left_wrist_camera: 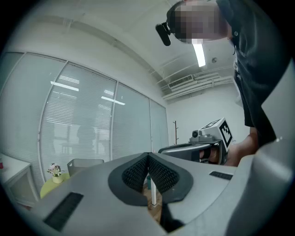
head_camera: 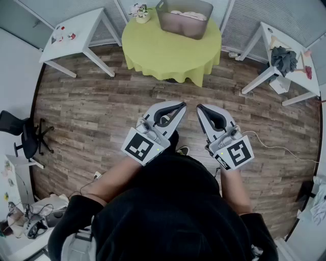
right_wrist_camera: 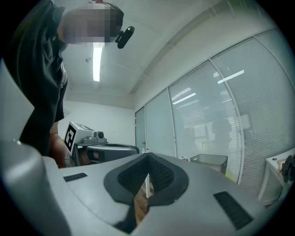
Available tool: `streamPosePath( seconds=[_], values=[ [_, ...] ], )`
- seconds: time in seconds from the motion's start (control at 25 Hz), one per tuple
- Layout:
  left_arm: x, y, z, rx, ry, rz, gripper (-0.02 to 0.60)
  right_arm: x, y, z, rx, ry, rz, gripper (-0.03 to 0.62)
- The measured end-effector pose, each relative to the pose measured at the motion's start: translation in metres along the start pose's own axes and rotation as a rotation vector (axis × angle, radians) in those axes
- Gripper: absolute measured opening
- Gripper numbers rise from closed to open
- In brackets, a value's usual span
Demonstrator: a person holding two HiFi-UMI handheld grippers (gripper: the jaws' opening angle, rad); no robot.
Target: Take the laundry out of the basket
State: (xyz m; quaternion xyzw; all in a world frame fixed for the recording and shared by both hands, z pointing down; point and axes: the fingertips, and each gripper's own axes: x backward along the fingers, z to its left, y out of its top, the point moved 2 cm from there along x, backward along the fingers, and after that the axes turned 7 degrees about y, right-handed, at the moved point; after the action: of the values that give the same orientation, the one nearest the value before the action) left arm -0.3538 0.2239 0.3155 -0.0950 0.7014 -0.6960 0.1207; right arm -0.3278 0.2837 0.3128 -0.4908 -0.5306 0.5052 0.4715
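Left to right in the head view:

- **Left white desk** (head_camera: 76, 38), at 10 o'clock: small items, too small to identify.
- **Round desk** (head_camera: 168, 56), under a green cloth at 12 o'clock: it carries a flower pot (head_camera: 141, 14) at its 11 o'clock edge and the grey basket (head_camera: 175, 25) beside the pot. Pale laundry (head_camera: 189, 15) lies inside the basket.
- **Right white desk** (head_camera: 265, 38), at 2 o'clock: it bears a dark crumpled garment (head_camera: 283, 59).
- **Left hand-held gripper** (head_camera: 179, 106): jaws together, nothing between them.
- **Right hand-held gripper** (head_camera: 200, 108): likewise closed and empty.

Both hand-held grippers point toward 12 o'clock over the wooden floor (head_camera: 102, 107), well apart from the basket.
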Motion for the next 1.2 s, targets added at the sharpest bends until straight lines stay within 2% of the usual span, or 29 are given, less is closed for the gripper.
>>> streamPosePath(
  seconds=[0.12, 0.32, 0.68, 1.2],
  values=[
    [-0.002, -0.001, 0.001, 0.002, 0.003, 0.001, 0.009, 0.001, 0.0, -0.001, -0.008, -0.005, 0.005, 0.021],
    [-0.005, -0.002, 0.006, 0.011, 0.01, 0.008, 0.01, 0.001, -0.003, -0.007, -0.112, 0.019, -0.002, 0.023],
    [-0.018, -0.003, 0.011, 0.005, -0.011, 0.003, 0.01, -0.003, -0.003, -0.018, -0.045, -0.02, 0.003, 0.023],
    [-0.072, -0.014, 0.045, 0.014, -0.046, 0.009, 0.01, -0.028, -0.018, -0.078, -0.041, -0.045, 0.073, 0.022]
  ],
)
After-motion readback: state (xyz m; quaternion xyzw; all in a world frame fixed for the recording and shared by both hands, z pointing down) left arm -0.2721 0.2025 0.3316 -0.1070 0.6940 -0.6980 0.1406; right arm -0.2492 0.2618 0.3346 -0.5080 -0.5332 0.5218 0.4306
